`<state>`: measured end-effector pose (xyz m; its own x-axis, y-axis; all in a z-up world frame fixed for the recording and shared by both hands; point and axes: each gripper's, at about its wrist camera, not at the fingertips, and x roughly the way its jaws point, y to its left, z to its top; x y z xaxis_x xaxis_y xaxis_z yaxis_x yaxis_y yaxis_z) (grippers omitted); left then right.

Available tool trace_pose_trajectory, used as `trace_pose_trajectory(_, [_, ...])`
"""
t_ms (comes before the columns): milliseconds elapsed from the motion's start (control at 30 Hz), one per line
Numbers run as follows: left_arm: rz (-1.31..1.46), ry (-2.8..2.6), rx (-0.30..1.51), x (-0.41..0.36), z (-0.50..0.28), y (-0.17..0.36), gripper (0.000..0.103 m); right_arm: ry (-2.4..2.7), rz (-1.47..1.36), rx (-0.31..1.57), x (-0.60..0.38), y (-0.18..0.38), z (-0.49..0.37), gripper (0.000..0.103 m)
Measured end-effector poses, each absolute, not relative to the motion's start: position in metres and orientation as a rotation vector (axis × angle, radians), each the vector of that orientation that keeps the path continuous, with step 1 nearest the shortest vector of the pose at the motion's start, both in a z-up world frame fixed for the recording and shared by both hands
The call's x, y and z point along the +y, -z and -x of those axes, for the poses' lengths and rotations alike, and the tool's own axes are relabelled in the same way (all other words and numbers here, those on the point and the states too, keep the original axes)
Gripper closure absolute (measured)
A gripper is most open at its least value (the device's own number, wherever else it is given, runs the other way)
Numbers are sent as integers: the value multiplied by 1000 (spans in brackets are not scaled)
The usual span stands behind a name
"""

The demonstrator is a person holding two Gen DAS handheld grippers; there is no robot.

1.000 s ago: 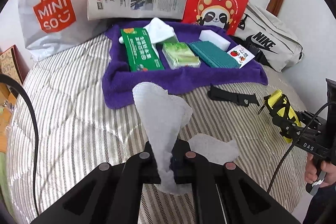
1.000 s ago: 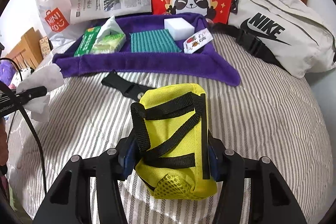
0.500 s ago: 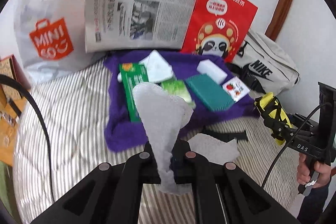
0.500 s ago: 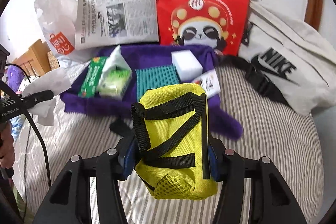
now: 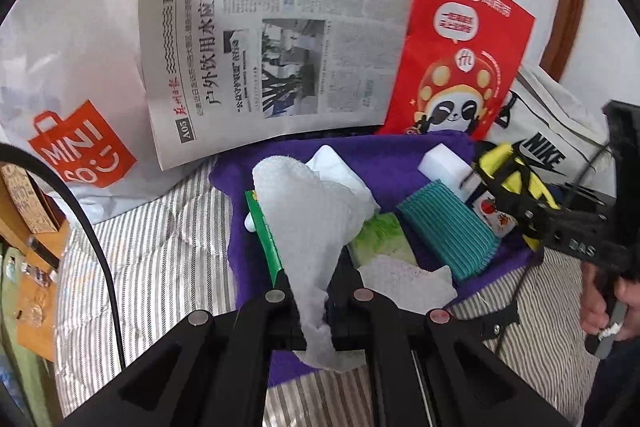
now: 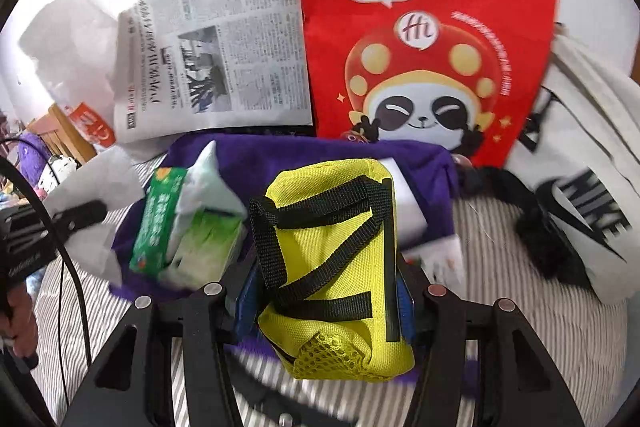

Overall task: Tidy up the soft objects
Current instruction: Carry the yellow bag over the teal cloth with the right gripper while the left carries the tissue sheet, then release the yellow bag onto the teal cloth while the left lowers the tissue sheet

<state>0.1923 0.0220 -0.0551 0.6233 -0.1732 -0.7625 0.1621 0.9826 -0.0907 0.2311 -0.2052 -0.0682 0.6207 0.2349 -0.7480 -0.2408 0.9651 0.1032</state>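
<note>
Left tool [image 5: 320, 311] pinching limp, light tissue [image 5: 308, 223]; right tool [image 6: 320, 303] squeezing soft yellow pouch [image 6: 332, 267] mid-body (compressible, unlikely to slip).

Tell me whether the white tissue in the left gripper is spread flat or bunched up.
Bunched. The thin white tissue is pinched at its narrow waist by the left gripper, fanning crumpled above the shut jaws, a short tail drooping below.

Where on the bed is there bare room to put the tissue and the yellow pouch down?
Bare striped bedcover lies left of the purple towel, below the white shopping bag; another patch lies between the towel and the grey bag. The towel's middle is crowded with packets and sponges.
</note>
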Motion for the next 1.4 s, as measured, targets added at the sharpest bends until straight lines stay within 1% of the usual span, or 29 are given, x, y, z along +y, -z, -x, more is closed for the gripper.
trace_pose_trajectory(133, [28, 178, 893, 31, -207, 60, 97, -273, 45, 903, -195, 84, -259, 48])
trace_pose_trajectory(300, [5, 194, 894, 29, -224, 55, 97, -268, 60, 930, -200, 98, -270, 48])
trace_pose_trajectory(500, [2, 220, 883, 17, -240, 56, 97, -292, 107, 963, -198, 110, -269, 47])
trace_pose_trajectory(767, [-29, 248, 874, 7, -240, 55, 97, -320, 168, 993, -193, 120, -265, 46])
trace_pose_trajectory(933, [-27, 248, 872, 9, -240, 56, 97, -344, 164, 1018, -192, 127, -265, 40])
trace_pose_trajectory(1167, [-27, 258, 883, 7, -243, 62, 97, -361, 193, 1031, -198, 128, -267, 38])
trace_pose_trajectory(1300, [-14, 278, 877, 5, -243, 62, 97, -383, 227, 1013, -188, 123, -261, 24])
trace_pose_trajectory(1400, [1, 312, 856, 4, -239, 57, 97, -392, 253, 983, -183, 115, -256, 24])
